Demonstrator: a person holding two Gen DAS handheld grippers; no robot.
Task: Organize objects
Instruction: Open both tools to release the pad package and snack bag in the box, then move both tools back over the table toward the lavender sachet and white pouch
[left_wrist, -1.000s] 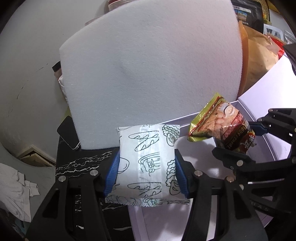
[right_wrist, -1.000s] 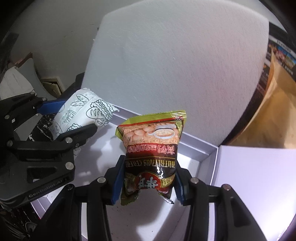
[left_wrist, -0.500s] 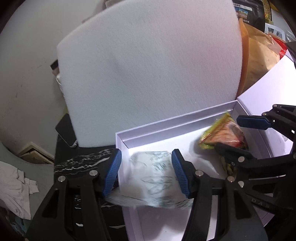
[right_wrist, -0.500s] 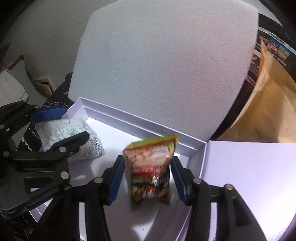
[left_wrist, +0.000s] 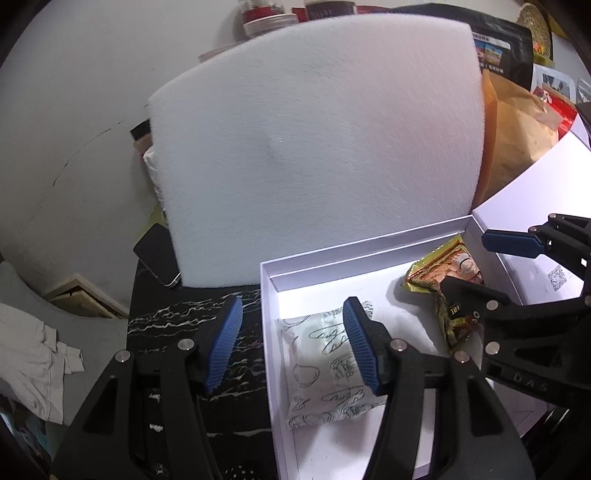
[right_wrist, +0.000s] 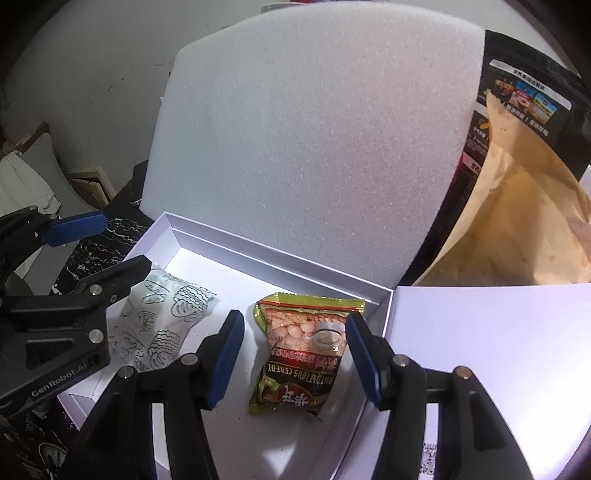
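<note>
A white packet with bread drawings lies flat in the left part of an open white box. It also shows in the right wrist view. A red and gold cereal packet lies in the right part of the box; it also shows in the left wrist view. My left gripper is open and empty above the box's left wall. My right gripper is open and empty, with its jaws on either side of the cereal packet, apart from it.
A big white foam sheet stands upright right behind the box. The box lid lies to the right. A brown paper bag and a black pouch are at the back right. A phone lies on the black marbled table.
Both grippers opened and let go of their packets, which dropped into the box. Both grippers have drawn back and up a little.
</note>
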